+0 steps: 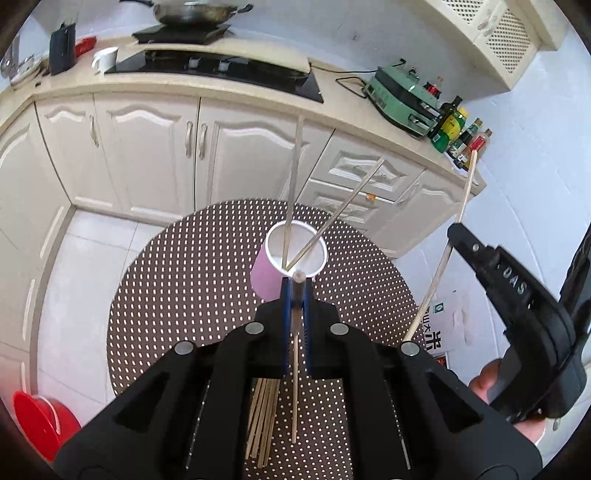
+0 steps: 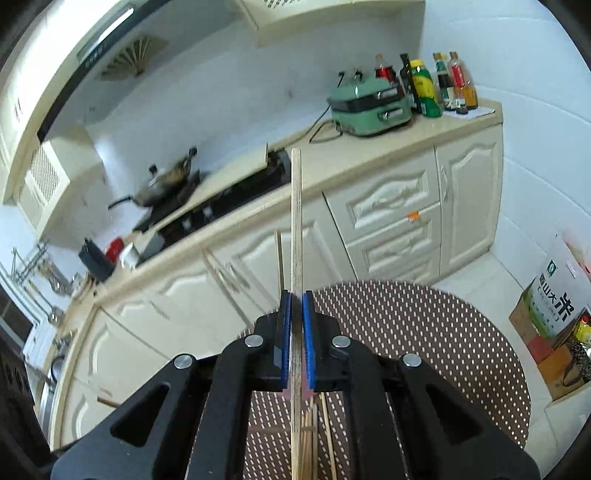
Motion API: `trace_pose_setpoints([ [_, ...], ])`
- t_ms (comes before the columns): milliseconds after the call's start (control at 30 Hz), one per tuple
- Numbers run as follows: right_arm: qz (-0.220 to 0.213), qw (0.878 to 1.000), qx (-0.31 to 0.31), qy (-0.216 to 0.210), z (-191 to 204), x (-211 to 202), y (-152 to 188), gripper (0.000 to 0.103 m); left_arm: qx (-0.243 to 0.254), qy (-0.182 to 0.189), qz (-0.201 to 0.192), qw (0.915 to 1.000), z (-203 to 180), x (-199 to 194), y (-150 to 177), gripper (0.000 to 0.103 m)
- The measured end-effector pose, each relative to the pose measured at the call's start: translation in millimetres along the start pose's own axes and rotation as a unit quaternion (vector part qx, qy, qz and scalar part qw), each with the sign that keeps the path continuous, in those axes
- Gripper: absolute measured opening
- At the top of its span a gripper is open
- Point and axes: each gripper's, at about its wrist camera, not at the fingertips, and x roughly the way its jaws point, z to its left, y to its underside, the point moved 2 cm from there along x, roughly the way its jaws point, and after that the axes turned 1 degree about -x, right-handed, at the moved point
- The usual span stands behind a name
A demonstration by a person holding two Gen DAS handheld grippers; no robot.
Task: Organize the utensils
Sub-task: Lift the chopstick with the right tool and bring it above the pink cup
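Both claws are black with blue ribbed pads (image 2: 307, 339), silver round screws, and lettering, seemingly "DAS", on one.

Left gripper (image 1: 297, 291): matt black plastic body, ridged blue pads (image 1: 285, 317), dull metal pivot pins.
Right gripper (image 2: 296, 314): same matt black plastic, blue ribbed pads (image 2: 307, 332).
Chopstick in right gripper (image 2: 296, 229): pale wood or bamboo, matt, fine speckled grain.
Loose chopsticks (image 1: 263, 424): pale wood look, unvarnished.
Cup (image 1: 286, 264): pink outside, white inside, smooth, looks like paper or plastic; cannot tell which.
Table mat (image 1: 177, 295): brown, dotted, woven or perforated texture, matt.
Cabinet doors (image 1: 147, 147): cream, painted, slight sheen.
Hob (image 1: 221, 70): black glass, glossy.
Wok (image 1: 195, 13): grey metal, dull shine.
Floor tiles (image 1: 85, 266): white, glossy.
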Motion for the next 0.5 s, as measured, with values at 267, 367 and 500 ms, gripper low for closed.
trace_pose_setpoints([
  [267,-0.039,0.999,0.002,0.003,8.9,4.5,-26.0,0.005,0.033,-0.01,-0.02,0.9992,-7.6,-12.5,-21.6,0.006],
  [367,-0.047,0.999,0.012,0.001,11.6,7.5,-32.7,0.005,0.041,-0.01,-0.03,0.9987,-11.2,-18.7,-30.9,0.006],
  [500,-0.061,0.997,0.038,0.01,12.2,14.9,-39.4,0.005,0.05,-0.003,-0.053,0.9974,-15.8,-31.8,-48.8,0.006],
])
